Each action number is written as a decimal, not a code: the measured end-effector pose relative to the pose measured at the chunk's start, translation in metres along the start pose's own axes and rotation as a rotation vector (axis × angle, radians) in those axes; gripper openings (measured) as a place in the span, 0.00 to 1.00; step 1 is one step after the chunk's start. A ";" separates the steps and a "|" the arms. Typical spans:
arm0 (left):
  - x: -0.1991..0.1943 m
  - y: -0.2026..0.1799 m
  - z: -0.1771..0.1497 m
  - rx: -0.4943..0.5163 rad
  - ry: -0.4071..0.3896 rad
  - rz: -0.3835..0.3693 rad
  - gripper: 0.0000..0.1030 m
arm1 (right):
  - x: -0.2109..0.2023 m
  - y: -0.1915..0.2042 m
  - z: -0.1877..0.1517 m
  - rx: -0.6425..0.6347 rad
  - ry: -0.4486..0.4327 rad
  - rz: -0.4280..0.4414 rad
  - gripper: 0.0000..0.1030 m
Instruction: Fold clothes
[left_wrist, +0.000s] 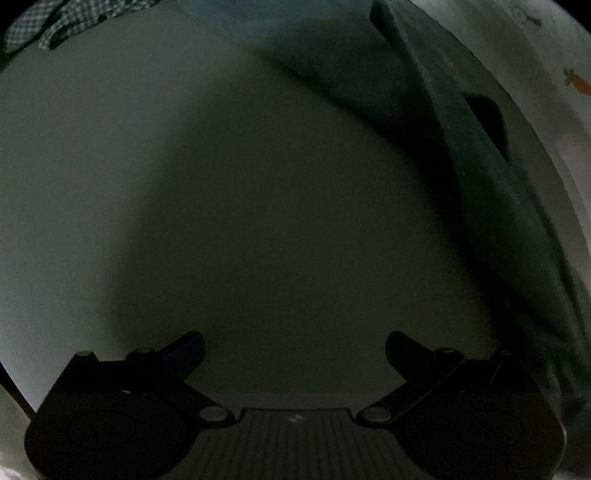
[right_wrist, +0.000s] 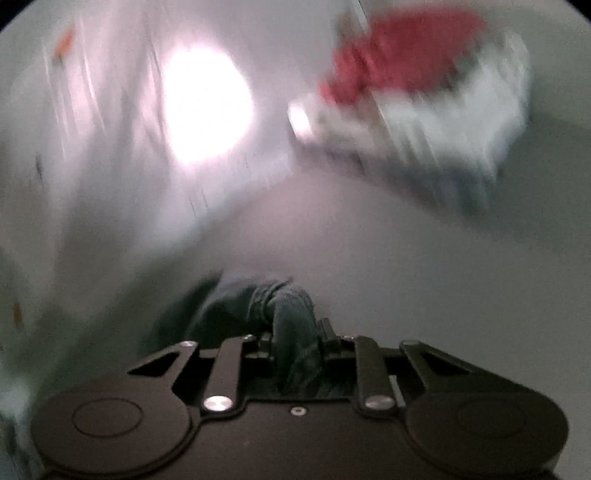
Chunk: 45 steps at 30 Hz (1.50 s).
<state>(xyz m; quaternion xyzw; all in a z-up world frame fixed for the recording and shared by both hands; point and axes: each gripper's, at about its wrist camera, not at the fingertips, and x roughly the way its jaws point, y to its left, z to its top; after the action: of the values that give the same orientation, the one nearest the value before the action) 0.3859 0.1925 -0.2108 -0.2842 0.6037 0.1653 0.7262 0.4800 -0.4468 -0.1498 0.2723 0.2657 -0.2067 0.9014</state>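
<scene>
The dark green garment (left_wrist: 491, 206) lies rumpled and unfolded along the pale table (left_wrist: 147, 184), so the folding looks barely begun. The right gripper (right_wrist: 295, 354) pinches a bunched corner of it, while the left gripper (left_wrist: 295, 354) hovers nearby, spread wide and empty. A checked cloth (left_wrist: 55, 26) waits farther off.

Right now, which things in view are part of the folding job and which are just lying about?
In the job:
- dark green garment, pinched in the right tool
- left tool, open over the pale surface

Lying about:
- checked cloth
- carrot-print fabric
- blurred red and white pile
</scene>
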 end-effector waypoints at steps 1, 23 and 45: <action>0.000 0.000 0.001 0.005 0.004 0.001 1.00 | 0.006 0.012 0.022 -0.045 -0.060 -0.002 0.21; -0.029 -0.030 0.113 0.074 -0.162 -0.287 0.90 | -0.015 -0.101 -0.122 1.130 0.148 0.365 0.91; 0.020 -0.087 0.240 0.066 -0.215 -0.270 0.62 | 0.005 -0.035 -0.192 1.452 0.343 0.346 0.77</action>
<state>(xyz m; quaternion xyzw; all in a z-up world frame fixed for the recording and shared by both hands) 0.6292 0.2693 -0.1848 -0.3191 0.4843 0.0757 0.8111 0.3954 -0.3598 -0.3025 0.8623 0.1530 -0.1403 0.4619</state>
